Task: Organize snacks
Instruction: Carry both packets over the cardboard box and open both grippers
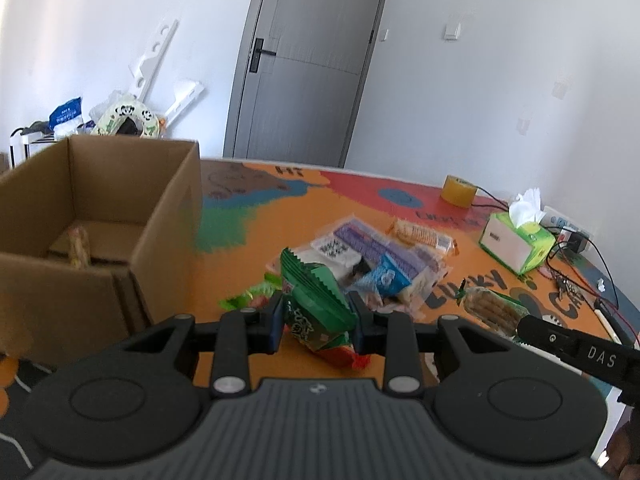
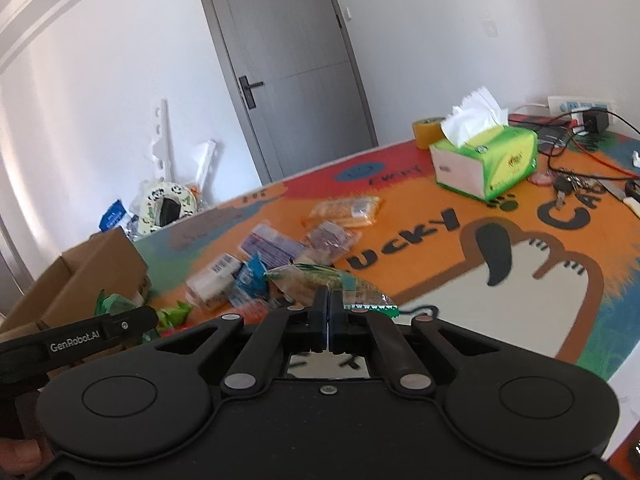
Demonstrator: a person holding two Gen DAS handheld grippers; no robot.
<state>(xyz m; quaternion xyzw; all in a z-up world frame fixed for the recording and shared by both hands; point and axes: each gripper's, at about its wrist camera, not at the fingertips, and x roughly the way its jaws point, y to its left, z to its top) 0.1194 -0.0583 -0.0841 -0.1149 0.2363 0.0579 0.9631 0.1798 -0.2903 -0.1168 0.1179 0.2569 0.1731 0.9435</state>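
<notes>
Your left gripper [image 1: 316, 322] is squeezed on a green snack bag [image 1: 314, 300]. The bag stands up between the two fingers, above the bench [image 1: 256, 240], just to the right of the cardboard box [image 1: 160, 216]. Inside the box stands one snack [image 1: 79, 246]; it is too blurry to name.

Your right gripper [image 2: 328, 312] is almost fully closed and pinches the edge of a clear cracker pack with green ends [image 2: 332, 284]. The pack lies flat across the fingertips, lifted over the bench.

More snacks lie in a pile [image 1: 372, 256] in the middle of the bench: purple packs, a blue and white pack, and a cracker pack [image 1: 420, 234] at the far side. A small green wrapper [image 1: 248, 296] lies near the box.

A green tissue box [image 2: 488, 164] sits well apart from the pile. A roll of yellow tape [image 2: 428, 132] stands just behind it.
</notes>
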